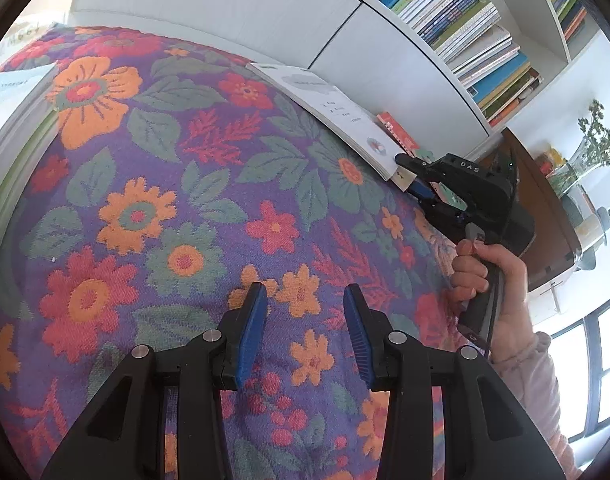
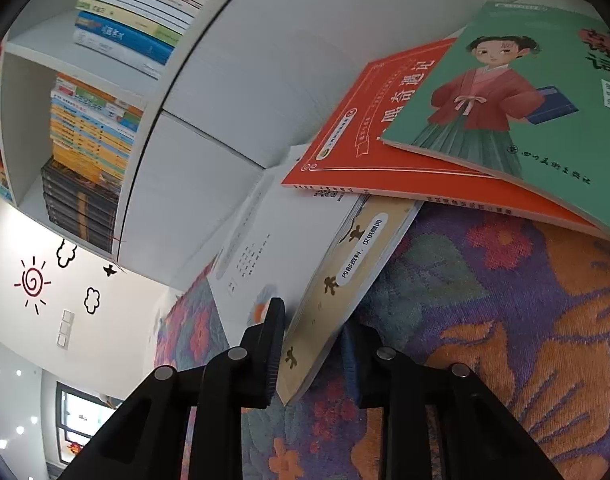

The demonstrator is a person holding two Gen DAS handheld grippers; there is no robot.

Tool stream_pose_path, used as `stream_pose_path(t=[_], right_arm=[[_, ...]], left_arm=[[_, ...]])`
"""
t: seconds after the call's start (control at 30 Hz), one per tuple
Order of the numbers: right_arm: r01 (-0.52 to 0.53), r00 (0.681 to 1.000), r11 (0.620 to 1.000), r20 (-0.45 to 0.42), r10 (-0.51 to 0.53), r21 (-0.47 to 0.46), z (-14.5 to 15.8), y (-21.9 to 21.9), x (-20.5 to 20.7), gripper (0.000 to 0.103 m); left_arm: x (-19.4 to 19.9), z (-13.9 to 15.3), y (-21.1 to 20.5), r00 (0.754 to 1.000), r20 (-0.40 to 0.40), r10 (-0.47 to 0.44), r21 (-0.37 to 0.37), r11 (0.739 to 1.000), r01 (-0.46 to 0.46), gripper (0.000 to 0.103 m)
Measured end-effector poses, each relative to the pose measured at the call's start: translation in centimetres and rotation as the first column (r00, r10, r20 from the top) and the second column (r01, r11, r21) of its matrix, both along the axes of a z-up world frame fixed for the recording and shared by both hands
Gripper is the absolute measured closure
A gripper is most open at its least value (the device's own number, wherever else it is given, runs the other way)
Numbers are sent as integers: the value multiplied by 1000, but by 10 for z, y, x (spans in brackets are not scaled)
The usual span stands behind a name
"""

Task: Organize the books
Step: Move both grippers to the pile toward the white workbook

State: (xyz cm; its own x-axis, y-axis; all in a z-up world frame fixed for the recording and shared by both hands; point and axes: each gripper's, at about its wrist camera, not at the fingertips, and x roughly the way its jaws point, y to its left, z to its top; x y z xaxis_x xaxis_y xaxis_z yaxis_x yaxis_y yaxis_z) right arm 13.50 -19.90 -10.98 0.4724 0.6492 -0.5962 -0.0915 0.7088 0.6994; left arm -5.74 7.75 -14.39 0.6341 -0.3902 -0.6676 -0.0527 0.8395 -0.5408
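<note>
- The right gripper (image 2: 313,344) has the near corner of two stacked books between its fingers: a white-covered book (image 2: 261,248) on top and a tan-covered book (image 2: 345,280) under it. The upper finger (image 2: 271,344) lies on the white cover, the lower finger (image 2: 355,360) sits beneath the tan one, and the pads appear clamped on the pair.
- The left gripper (image 1: 305,336) hovers over the floral cloth (image 1: 165,200) with its blue pads (image 1: 251,336) apart and nothing between them, well away from the books.
- In the left wrist view, the right gripper (image 1: 405,168) meets the book corner, with a hand (image 1: 489,276) on its handle.
- The books lie at the far edge of the cloth, against white cabinet doors (image 1: 265,12); little room remains behind them, while the cloth on the near side is open.
- An orange-red book (image 2: 385,128) overlaps the far end of the held pair, and a green book with a girl in a red jacket (image 2: 525,92) lies on top of it.
- Shelves (image 1: 465,32) above hold rows of books.
</note>
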Motion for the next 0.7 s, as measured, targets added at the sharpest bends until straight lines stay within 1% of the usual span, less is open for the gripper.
stream_pose_path(t=[0.07, 0.13, 0.17, 0.23, 0.27, 0.3, 0.37, 0.4, 0.43, 0.5, 0.57, 0.63, 0.7], right_arm=[[-28, 1000, 999, 1, 28, -30, 5, 14, -9, 78], [-105, 994, 989, 10, 107, -107, 10, 42, -23, 78], [-151, 986, 974, 38, 160, -169, 15, 62, -39, 80], [-185, 975, 951, 73, 209, -248, 21, 87, -60, 82], [-196, 971, 941, 79, 226, -275, 24, 98, -71, 84], [-210, 968, 939, 78, 239, -273, 25, 104, -78, 103], [-226, 965, 944, 80, 251, -240, 31, 108, -92, 103], [-231, 965, 945, 69, 253, -231, 32, 104, -96, 103], [-241, 966, 950, 49, 255, -200, 35, 99, -99, 102], [-237, 969, 960, 41, 245, -150, 37, 87, -99, 99], [-195, 979, 969, 36, 203, -151, 40, 71, -92, 96], [-151, 988, 979, 19, 155, -135, 39, 52, -80, 91], [-100, 995, 988, 6, 101, -118, 37, 35, -60, 91]], left_arm=[[0, 1, -1, 1000, -8, 1, 3, 1000, -1, 65], [1, 2, -1, 1000, -16, 6, -3, 1000, -6, 65], [2, 3, -1, 1000, -19, 8, -5, 1000, -8, 65], [1, 3, 0, 1000, -22, 12, -9, 1000, -12, 65], [1, 3, 1, 1000, -24, 13, -12, 1000, -14, 65], [1, 3, 1, 1000, -26, 15, -14, 1000, -15, 65], [0, 5, 2, 999, -27, 23, -9, 1000, -23, 65], [0, 5, 2, 999, -27, 24, -6, 1000, -24, 65], [0, 5, 1, 999, -29, 24, -1, 1000, -24, 65], [0, 7, 0, 999, -27, 24, 9, 1000, -24, 65], [1, 8, -2, 999, -24, 21, 17, 1000, -21, 65], [5, 9, -2, 1000, -8, 26, 7, 1000, -26, 65], [18, 10, -1, 997, -43, 63, -23, 998, -64, 65]])
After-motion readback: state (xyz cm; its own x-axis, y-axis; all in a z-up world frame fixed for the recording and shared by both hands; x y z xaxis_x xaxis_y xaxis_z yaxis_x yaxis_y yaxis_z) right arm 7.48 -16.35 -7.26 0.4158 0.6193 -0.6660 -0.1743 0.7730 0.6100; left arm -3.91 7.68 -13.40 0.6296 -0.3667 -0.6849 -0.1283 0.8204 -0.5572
